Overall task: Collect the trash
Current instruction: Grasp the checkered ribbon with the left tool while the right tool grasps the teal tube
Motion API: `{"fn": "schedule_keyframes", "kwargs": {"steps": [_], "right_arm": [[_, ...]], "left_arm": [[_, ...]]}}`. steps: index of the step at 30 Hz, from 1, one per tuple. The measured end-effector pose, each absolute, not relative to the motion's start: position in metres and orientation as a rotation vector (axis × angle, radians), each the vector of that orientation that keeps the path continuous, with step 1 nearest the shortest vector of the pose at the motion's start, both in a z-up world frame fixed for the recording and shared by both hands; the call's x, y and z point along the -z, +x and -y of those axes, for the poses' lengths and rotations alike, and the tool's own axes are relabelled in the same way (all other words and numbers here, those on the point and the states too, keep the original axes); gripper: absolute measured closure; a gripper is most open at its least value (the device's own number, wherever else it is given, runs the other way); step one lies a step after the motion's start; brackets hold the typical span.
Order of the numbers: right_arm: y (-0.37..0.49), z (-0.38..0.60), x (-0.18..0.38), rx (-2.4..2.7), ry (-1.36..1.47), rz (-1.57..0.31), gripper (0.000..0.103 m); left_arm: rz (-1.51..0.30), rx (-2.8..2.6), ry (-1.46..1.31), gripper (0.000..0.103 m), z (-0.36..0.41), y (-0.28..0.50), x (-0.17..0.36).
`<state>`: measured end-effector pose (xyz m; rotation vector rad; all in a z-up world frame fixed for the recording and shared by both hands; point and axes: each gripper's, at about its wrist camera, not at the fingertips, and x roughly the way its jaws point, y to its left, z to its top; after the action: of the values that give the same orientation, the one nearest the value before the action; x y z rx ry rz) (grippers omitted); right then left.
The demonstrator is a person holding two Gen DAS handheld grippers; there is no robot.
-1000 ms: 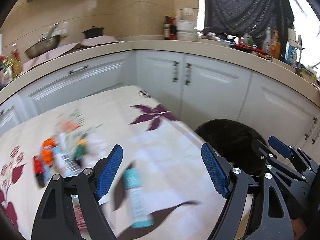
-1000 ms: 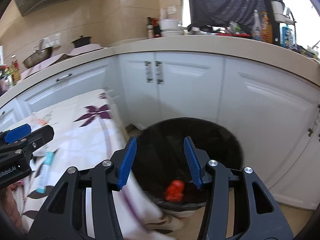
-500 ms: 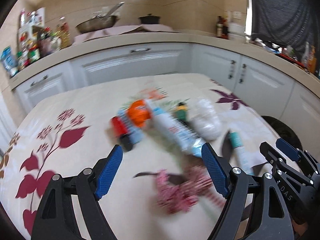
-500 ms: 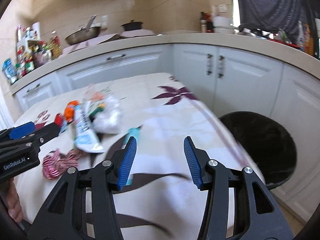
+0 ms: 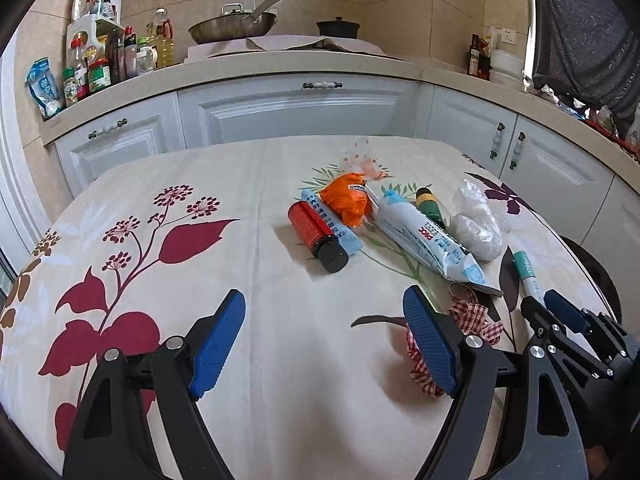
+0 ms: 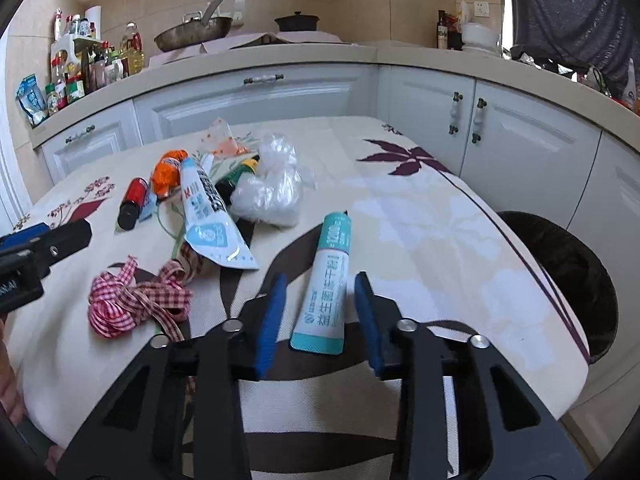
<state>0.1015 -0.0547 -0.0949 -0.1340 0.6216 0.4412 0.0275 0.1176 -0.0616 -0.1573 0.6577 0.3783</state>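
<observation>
Trash lies in a cluster on the flowered tablecloth: a red bottle with a black cap, an orange wrapper, a white-and-blue pouch, a dark green bottle, a crumpled clear bag and a red checked ribbon. A teal-and-white tube lies between the fingers of my right gripper. Its jaws are closing, with a gap still showing on each side of the tube. My left gripper is open wide over bare cloth, left of the ribbon.
A black-lined bin stands on the floor off the table's right edge. White cabinets and a counter with a pan, a pot and several bottles run behind the table. A hand shows at the left edge.
Both views have swung left from the bin and cabinets onto the table and trash. The right jaws have narrowed around the teal tube. The left jaws stay wide.
</observation>
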Motion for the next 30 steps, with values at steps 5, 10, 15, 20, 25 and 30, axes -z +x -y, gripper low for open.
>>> {"fn": "schedule_keyframes", "kwargs": {"steps": [5, 10, 15, 20, 25, 30], "right_arm": [[0.102, 0.06, 0.095, -0.437, -0.135, -0.611, 0.082], [0.103, 0.069, 0.094, -0.425, -0.121, -0.607, 0.083], [0.104, 0.087, 0.088, -0.402, -0.095, -0.593, 0.083], [0.104, 0.101, 0.085, -0.385, -0.073, -0.587, 0.083], [0.104, 0.108, 0.087, -0.381, -0.06, -0.593, 0.082], [0.103, 0.112, 0.088, -0.379, -0.052, -0.589, 0.082]], "left_arm": [[-0.663, -0.357, -0.16, 0.023, -0.111, 0.03, 0.062], [-0.663, -0.321, -0.161, 0.023, -0.099, 0.031, 0.062], [-0.664, -0.279, -0.148, 0.022, -0.082, 0.035, 0.064], [-0.696, -0.236, -0.118, 0.022, -0.066, 0.041, 0.075], [-0.745, -0.198, -0.103, 0.045, -0.058, 0.048, 0.085], [-0.746, -0.178, -0.09, 0.068, -0.053, 0.045, 0.086]]}}
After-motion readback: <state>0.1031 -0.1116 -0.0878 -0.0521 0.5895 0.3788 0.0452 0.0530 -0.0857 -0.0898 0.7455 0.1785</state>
